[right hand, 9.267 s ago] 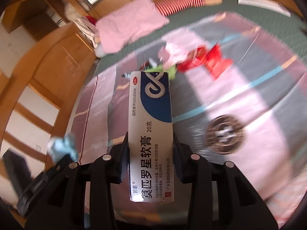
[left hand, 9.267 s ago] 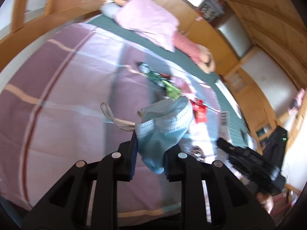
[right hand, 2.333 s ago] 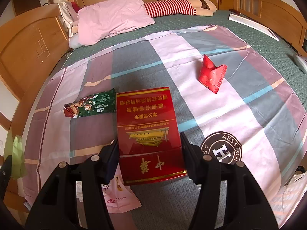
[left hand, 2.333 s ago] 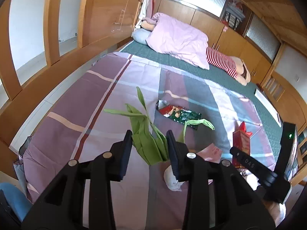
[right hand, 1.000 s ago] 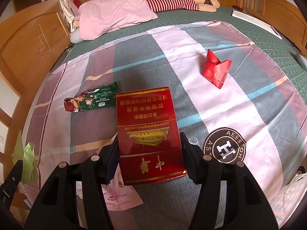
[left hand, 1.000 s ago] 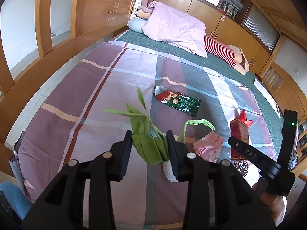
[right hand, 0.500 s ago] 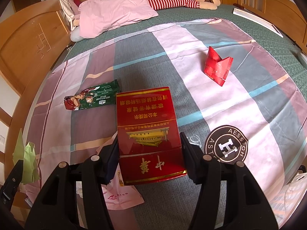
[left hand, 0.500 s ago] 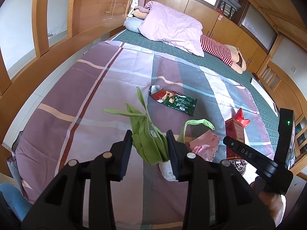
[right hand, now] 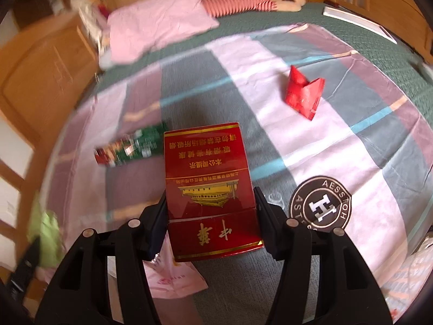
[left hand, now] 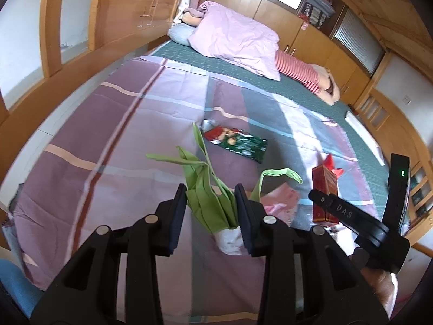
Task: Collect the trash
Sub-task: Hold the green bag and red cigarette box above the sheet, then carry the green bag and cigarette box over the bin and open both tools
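A red-and-gold box, a green bag and a green-red wrapper over a purple, grey and pink striped sheet.

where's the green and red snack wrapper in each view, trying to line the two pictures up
Left wrist view: the snack wrapper lies flat on the striped sheet just above centre, beyond the left gripper and its green bag.
Right wrist view: it lies left of centre, blurred, beside the top left corner of the red box.
Shared landmark: the red box in the right gripper.
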Demonstrator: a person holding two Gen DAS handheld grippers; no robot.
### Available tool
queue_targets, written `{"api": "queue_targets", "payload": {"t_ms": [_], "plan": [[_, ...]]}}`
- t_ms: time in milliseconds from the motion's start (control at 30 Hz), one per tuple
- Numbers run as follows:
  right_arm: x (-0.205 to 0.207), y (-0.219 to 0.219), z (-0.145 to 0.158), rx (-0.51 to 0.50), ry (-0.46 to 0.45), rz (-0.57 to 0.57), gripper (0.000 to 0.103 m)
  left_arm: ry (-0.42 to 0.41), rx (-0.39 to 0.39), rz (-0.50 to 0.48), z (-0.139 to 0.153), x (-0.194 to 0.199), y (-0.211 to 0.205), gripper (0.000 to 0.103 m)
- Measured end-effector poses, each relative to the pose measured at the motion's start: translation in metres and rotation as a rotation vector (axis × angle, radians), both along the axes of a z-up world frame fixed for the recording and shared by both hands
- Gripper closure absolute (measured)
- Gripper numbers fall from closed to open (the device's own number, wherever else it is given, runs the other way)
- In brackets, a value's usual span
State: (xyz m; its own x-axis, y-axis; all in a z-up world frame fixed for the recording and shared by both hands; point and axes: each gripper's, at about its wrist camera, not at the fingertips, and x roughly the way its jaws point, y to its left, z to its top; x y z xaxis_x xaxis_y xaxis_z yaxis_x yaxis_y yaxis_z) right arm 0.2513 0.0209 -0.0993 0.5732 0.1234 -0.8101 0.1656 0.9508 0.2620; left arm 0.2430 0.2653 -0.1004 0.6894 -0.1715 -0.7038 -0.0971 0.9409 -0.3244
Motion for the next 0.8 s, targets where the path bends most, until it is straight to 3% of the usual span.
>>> {"api": "queue_targets", "payload": {"t_ms": [167, 300, 433, 533, 667, 800], "plan": [[-0.033, -0.032, 0.033, 0.078, -0.145, -0.042, 0.045, 0.001, -0.15, -0.106, -0.002, 0.003, -0.009, 0.066], [-0.065, -0.061, 0.063, 0.086, -0.166, 0.014, 0.045, -0.012, -0.299, -0.225, -0.004, 0.003, -0.021, 0.066], [-0.112, -0.11, 0.094, 0.075, -0.167, 0.039, 0.045, -0.065, -0.347, -0.379, 0.006, -0.008, -0.05, 0.066], [-0.154, -0.154, 0.099, 0.01, -0.109, 0.02, 0.045, -0.085, -0.378, -0.529, 0.016, -0.023, -0.087, 0.066], [-0.211, -0.204, 0.081, -0.112, 0.06, -0.054, 0.044, -0.034, -0.453, -0.704, 0.019, -0.044, -0.139, 0.066], [-0.253, -0.249, 0.049, -0.053, 0.203, -0.117, 0.037, 0.004, -0.479, -0.861, 0.02, -0.071, -0.199, 0.066]]}}
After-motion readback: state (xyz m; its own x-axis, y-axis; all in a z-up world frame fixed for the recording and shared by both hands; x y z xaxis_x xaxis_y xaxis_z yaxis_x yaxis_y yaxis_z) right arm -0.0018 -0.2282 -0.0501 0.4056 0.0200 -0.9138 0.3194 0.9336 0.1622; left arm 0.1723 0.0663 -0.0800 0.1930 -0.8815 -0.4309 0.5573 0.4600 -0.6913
